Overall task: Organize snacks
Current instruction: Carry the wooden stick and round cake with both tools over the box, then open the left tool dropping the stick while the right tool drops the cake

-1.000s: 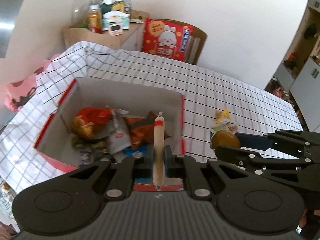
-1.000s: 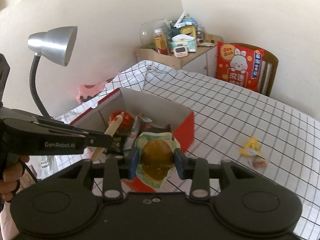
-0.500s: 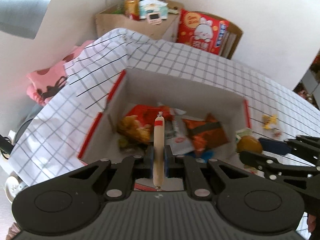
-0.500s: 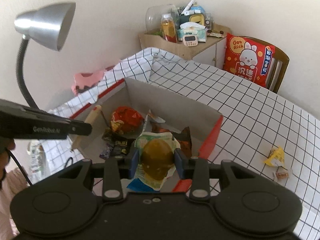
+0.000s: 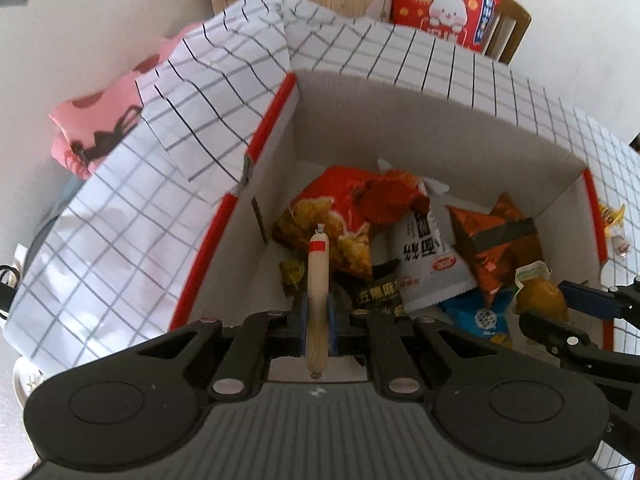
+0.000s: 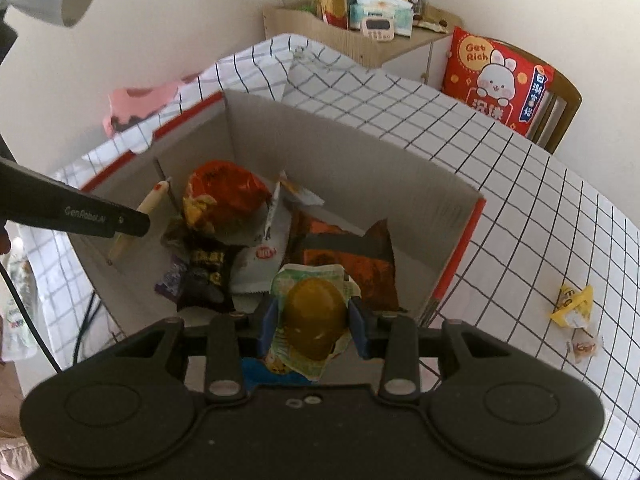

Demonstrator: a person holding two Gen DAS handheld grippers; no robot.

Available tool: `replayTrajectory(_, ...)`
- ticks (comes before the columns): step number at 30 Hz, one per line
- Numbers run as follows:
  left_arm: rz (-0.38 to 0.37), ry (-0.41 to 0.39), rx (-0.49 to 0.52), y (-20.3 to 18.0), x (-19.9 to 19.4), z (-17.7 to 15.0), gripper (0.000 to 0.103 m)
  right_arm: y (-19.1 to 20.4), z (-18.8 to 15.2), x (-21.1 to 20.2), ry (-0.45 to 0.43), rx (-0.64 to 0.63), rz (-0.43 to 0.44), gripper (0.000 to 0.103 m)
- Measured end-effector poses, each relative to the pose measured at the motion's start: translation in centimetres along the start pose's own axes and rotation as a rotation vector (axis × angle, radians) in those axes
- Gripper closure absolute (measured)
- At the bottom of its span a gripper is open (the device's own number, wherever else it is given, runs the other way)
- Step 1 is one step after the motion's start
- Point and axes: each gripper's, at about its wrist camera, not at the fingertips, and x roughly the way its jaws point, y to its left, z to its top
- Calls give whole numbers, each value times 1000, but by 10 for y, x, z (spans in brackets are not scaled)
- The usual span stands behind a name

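Sausage stick (image 5: 317, 276) with red band pinched in left claw (image 5: 318, 320), held over the left end of the open cardboard box (image 6: 352, 152). Right claw (image 6: 314, 320) grips a brown egg-shaped snack (image 6: 316, 312) in a crinkled wrapper, over the box's near right part. Box already has a red chip bag (image 5: 344, 216), white packet (image 5: 428, 264), orange packet (image 5: 496, 240), black packet (image 6: 206, 272). Box sits on checked-cloth bench (image 6: 520, 200); a yellow wrapper (image 6: 572, 304) lies well apart to the right.

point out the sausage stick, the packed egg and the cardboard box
sausage stick (image 5: 318, 264), left wrist view, on its bare middle above the pads
packed egg (image 6: 316, 312), right wrist view, on the brown egg itself
cardboard box (image 6: 352, 160), right wrist view, on its far inner wall
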Motion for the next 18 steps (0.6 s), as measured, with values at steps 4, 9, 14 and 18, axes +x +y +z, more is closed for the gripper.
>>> replayTrajectory(4,3,39,8,-3,13,-3,93,1,-2,8,25,-1,-6,66)
replayTrajectory(9,21,54,31,-7,20,-6,93,4,-2,10,28,-12,-11,65)
replayTrajectory(14,30,57,34,-9,22,-4,93,4,-1,10,33,-9,-9,65)
replayTrajectory(18,21,50,27,-12,19,-5,91,1,-2,7,30,2,-5,63)
